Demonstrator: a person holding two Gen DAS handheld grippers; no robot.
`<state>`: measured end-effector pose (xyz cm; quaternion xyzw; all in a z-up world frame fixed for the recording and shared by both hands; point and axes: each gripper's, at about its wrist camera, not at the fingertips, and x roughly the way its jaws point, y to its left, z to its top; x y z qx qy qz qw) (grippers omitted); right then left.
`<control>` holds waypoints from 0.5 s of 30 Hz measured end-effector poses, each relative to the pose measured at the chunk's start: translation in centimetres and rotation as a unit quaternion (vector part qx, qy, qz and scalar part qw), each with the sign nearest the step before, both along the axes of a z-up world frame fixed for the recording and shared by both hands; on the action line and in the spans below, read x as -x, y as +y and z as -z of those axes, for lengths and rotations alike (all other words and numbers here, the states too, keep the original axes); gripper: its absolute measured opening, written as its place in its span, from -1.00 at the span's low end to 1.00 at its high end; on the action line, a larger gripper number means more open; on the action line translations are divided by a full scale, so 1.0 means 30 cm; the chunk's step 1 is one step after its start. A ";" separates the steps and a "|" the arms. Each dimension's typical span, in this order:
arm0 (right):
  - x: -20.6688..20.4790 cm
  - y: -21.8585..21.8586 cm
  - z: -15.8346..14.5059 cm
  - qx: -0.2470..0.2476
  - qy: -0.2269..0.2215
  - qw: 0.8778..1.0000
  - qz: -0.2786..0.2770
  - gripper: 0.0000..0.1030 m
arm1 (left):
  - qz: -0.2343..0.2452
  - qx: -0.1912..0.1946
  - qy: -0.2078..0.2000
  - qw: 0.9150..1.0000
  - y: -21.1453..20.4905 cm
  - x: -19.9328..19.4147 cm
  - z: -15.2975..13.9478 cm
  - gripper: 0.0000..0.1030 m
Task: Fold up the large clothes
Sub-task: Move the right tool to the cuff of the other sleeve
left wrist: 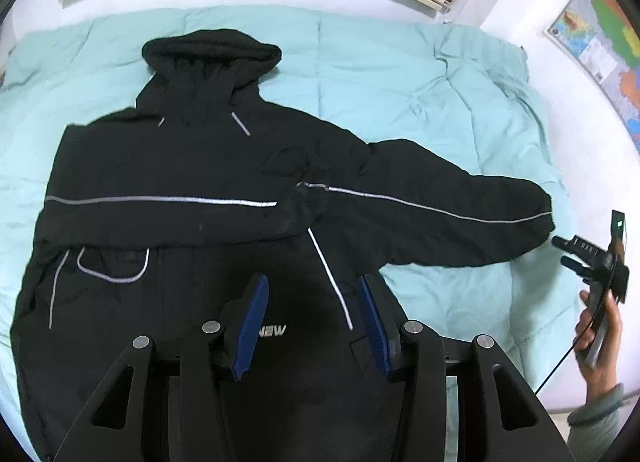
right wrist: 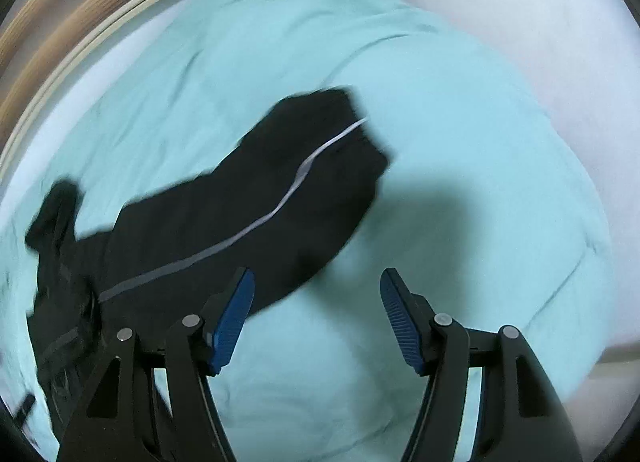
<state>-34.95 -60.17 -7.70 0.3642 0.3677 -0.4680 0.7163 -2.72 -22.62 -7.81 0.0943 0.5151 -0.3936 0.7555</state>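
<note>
One black hooded jacket [left wrist: 192, 189] lies spread across one pale turquoise quilt [left wrist: 400, 73], with one hood [left wrist: 212, 49] at its top. Two sleeves are visible: one folded across the chest [left wrist: 160, 217], one stretched outward [left wrist: 440, 213]. One outlined pocket [left wrist: 114, 266] shows on the front, beside one printed word, "NEW" [left wrist: 273, 330]. Two handheld grippers are in view, the left gripper [left wrist: 312, 316] and the right gripper [left wrist: 562, 252], each with two blue-padded fingers. One hand [left wrist: 600, 338] is visible, and one coloured map [left wrist: 604, 57] hangs on the wall.
</note>
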 end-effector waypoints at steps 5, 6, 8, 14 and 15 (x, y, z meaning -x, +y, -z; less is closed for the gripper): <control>0.050 -0.203 0.064 -0.024 -0.036 0.999 0.028 0.32 | -0.007 -0.017 -0.009 1.000 -0.089 -0.010 -0.010 -0.07; 0.050 -0.223 0.074 -0.025 -0.037 0.999 0.028 0.32 | -0.008 -0.022 -0.009 1.000 -0.108 -0.012 -0.004 -0.07; 0.041 -0.265 0.105 -0.029 -0.032 0.999 0.029 0.32 | -0.007 -0.029 -0.004 1.000 -0.135 -0.015 0.007 -0.07; -0.002 -0.349 0.177 -0.042 -0.042 0.998 -0.003 0.60 | 0.016 -0.060 -0.006 0.998 -0.218 0.017 0.049 -0.07; -0.014 -0.349 0.179 -0.039 -0.044 0.998 -0.010 0.57 | 0.019 -0.062 -0.007 0.998 -0.228 0.021 0.056 -0.07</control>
